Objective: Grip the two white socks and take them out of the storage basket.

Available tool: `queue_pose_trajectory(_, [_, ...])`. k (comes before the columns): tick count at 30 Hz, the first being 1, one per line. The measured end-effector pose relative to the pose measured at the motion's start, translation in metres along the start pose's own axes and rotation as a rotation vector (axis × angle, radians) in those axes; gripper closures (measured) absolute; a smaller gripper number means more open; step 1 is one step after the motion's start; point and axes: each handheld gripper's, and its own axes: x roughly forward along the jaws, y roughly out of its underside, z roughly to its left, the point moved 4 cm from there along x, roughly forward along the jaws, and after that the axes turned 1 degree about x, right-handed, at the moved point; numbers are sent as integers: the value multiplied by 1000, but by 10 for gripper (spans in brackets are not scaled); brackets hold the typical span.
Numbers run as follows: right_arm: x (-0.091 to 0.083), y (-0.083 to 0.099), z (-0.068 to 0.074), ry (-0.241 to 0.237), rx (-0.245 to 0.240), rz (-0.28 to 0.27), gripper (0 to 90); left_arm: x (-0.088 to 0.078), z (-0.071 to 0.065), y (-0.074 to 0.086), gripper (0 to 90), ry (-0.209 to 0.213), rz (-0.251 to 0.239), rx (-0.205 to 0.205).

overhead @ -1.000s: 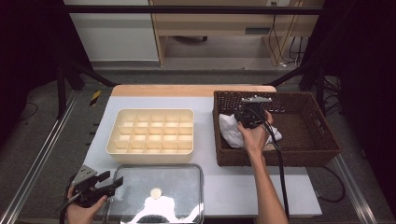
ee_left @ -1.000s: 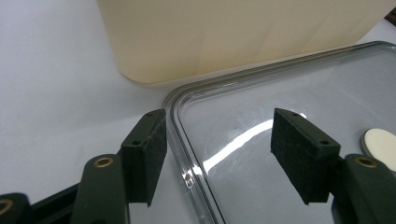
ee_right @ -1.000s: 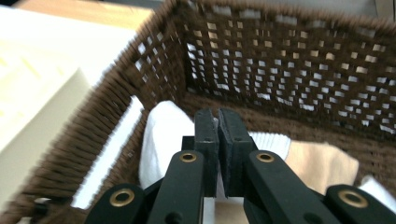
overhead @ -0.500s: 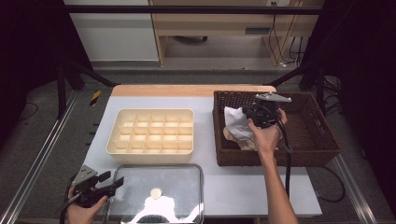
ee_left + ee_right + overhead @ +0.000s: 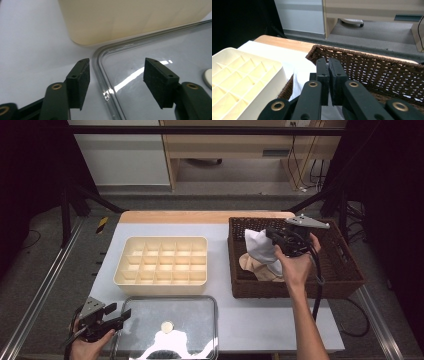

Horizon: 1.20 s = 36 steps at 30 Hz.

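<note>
Nearest, at about 7 o'clock on the white table (image 5: 260,320), the left gripper (image 5: 116,72) lies low with its claw released. The jaws stand either side of the corner rim of the clear, round-cornered plastic lid (image 5: 190,315) without pressing on it. They have just been closing a little, which looks like lining up to pinch the rim once it is needed. The lid lies flat at 6 o'clock, its small pale knob (image 5: 167,326) facing up. It has probably been set aside so that the cream plastic organiser tray with many small compartments (image 5: 162,282), just beyond it, stays open for loading.

Farther off, at 3 o'clock, the right gripper (image 5: 272,236) is raised over the dark brown woven wicker basket (image 5: 300,287). Its claw is clenched on the top edge of a white cloth (image 5: 261,247). The cloth hangs from the jaws above the basket's left half, its lower part draping onto a beige cloth (image 5: 252,265) in the basket. Pinching it by the edge and holding it high likely lets the cloth clear the basket wall on the way towards the tray, at 9 o'clock from it.
</note>
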Motion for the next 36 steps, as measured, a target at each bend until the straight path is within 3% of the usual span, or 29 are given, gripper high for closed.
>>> queue_pose_trajectory(8, [-17, -7, 9, -19, -29, -29, 878, 2, -2, 1, 397, -16, -11, 33])
queue_pose_trajectory(12, [-30, -11, 16, -44, -40, -50, 878, 3, -2, 2, 396, -10, -17, 27])
queue_pose_trajectory(21, [-57, -14, 36, -129, -77, -83, 878, 3, -1, 2, 381, -8, 7, 13])
queue_pose_trajectory(26, [-69, -11, 49, -177, -105, -91, 878, 3, -2, 2, 387, 14, 9, 3])
queue_pose_trajectory(28, [-73, -11, 53, -195, -111, -93, 878, 3, -2, 2, 387, 28, 6, 0])
queue_pose_trajectory(36, [-86, -8, 76, -277, -139, -103, 878, 1, -2, 0, 387, 11, -26, 6])
